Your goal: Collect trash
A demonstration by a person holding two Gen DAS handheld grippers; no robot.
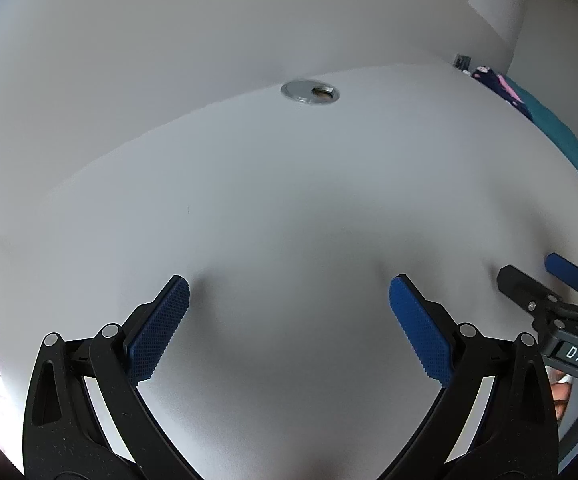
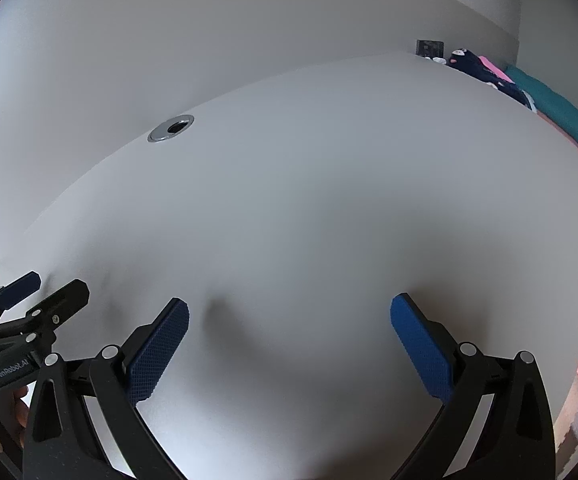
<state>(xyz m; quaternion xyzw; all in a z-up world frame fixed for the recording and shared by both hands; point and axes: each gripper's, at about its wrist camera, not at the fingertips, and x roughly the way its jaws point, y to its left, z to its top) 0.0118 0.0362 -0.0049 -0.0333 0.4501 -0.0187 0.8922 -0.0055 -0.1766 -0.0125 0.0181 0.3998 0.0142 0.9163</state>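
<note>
Since no trash shows anywhere on the white surface [image 1: 289,208], its look and whereabouts cannot be told. Left claw [image 1: 289,312] and right claw [image 2: 289,332] hover side by side just above it, both spread wide and empty, probably poised to search. Only a cable grommet [image 1: 309,92] breaks the far edge.

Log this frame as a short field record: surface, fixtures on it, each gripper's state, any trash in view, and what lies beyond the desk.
surface: white desk, against a white wall
fixture: round metal cable grommet near the far edge
left gripper: jaws open, holding nothing, over the desk
right gripper: jaws open, holding nothing, over the desk
trash in view: none on the visible desk
beyond the desk: bed with teal cover and dark patterned fabric to the right
</note>
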